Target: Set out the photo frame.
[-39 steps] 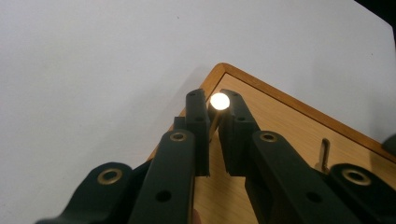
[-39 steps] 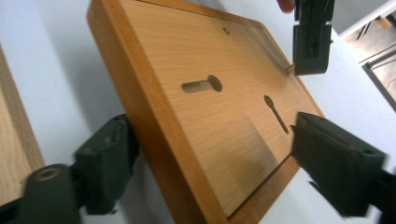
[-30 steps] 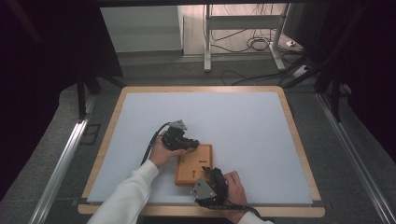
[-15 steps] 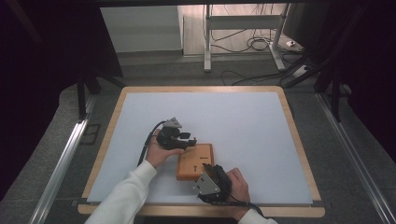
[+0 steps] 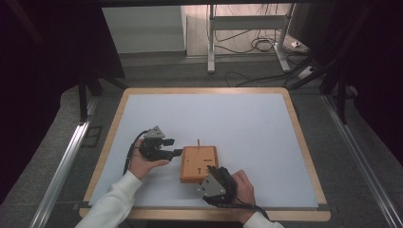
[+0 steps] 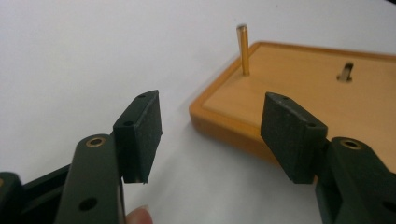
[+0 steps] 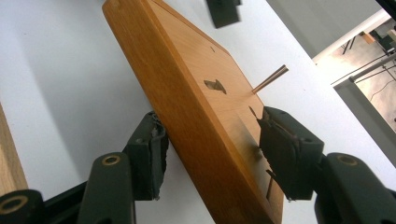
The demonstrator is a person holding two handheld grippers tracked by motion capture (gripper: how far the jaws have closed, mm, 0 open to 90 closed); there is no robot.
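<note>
So there's a small wooden board [image 5: 199, 164] lying flat on the white surface [image 5: 223, 123], with a thin peg [image 5: 198, 142] standing up at its far edge and a couple of slots cut into its top. The left tongs [image 5: 177, 151] sit just left of the board, jaws pointing at its side and apart, having just been opening, nothing between them. The right tongs [image 5: 212, 169] are at the board's near right corner. Cables [image 5: 252, 45] lie on the floor beyond.

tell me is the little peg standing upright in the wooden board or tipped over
Upright: the peg stands straight up from a hole near the corner of the wooden board, its top end free.
</note>
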